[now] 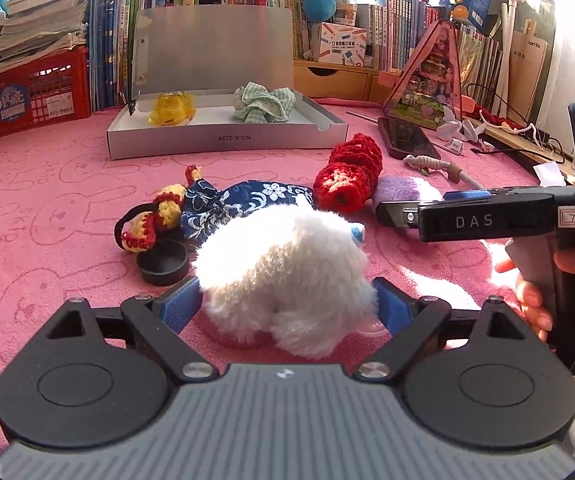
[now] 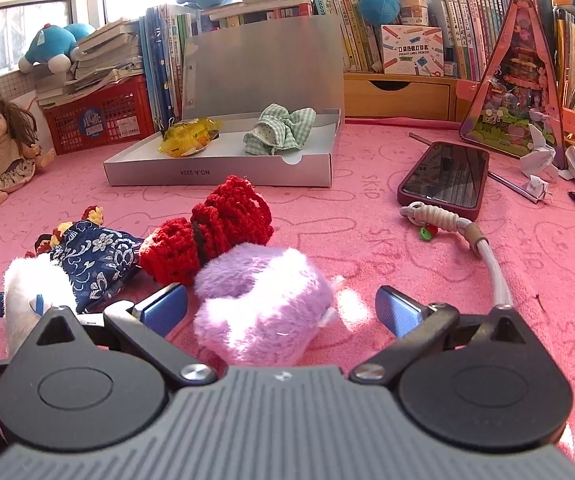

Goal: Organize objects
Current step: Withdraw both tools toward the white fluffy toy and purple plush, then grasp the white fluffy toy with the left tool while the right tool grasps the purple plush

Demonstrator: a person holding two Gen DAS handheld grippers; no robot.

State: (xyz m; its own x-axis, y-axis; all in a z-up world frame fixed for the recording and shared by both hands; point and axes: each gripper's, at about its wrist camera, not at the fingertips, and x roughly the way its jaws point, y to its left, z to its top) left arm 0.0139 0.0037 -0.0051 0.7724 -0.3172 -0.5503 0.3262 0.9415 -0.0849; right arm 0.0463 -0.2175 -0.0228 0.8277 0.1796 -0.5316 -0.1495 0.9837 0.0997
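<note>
A white fluffy scrunchie (image 1: 287, 276) lies on the pink cloth between the blue pads of my left gripper (image 1: 286, 305). The jaws stand wide and the pads just brush the fluff without squeezing it. My right gripper (image 2: 281, 310) is open around a purple fluffy scrunchie (image 2: 263, 308), with a gap at its right pad (image 2: 397, 312). From the left wrist view the right gripper (image 1: 427, 210) reaches in from the right, a hand on its handle. A silver box (image 1: 227, 136) with its lid up holds a yellow item (image 1: 171, 110) and a green checked scrunchie (image 1: 265, 102).
A red crochet scrunchie (image 1: 347, 178), a blue floral one (image 1: 243, 200), a yellow-red hair tie (image 1: 159, 216) and a black round lid (image 1: 163, 266) lie close by. A phone (image 2: 445, 174) with a cord lies at the right, a doll (image 2: 3, 152) far left. Books and a red crate (image 1: 27, 96) line the back.
</note>
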